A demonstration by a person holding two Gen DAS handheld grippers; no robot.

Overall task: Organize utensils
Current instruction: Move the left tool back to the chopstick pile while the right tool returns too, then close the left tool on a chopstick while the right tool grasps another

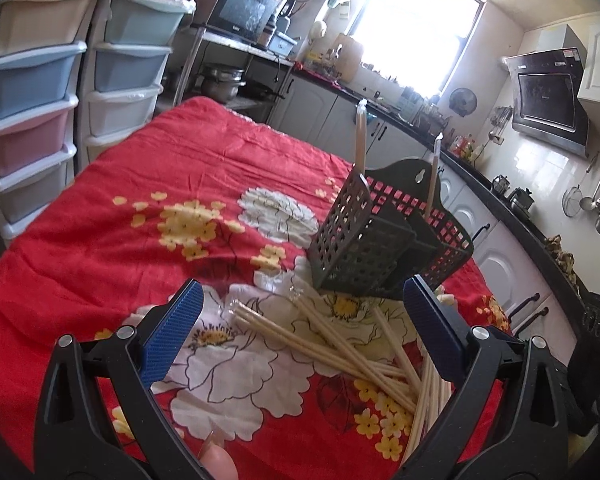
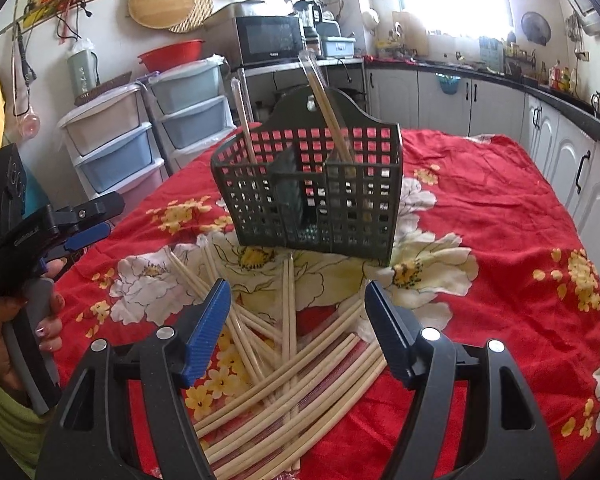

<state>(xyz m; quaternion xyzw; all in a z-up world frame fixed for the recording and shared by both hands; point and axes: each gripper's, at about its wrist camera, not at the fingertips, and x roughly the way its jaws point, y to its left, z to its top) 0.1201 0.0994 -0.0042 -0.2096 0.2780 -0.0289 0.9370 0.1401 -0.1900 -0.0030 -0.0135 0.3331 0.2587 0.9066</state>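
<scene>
A: The right claw (image 2: 298,312) is spread wide and grips nothing; loose chopsticks (image 2: 288,384) lie fanned on the cloth (image 2: 500,248) beneath and between its fingers.

B: The left claw (image 1: 302,320) is spread as well, empty, hovering over the same chopsticks (image 1: 340,344). In the right view it (image 2: 88,222) shows at the left edge, held by a hand (image 2: 16,332).

A: Just beyond the pile stands the caddy (image 2: 312,200), upright on the cloth. Two wrapped pairs (image 2: 332,112) lean in it, one in the left compartment, one in the right.

B: Behind the table are drawers (image 1: 32,92) and a microwave (image 2: 270,40).
</scene>
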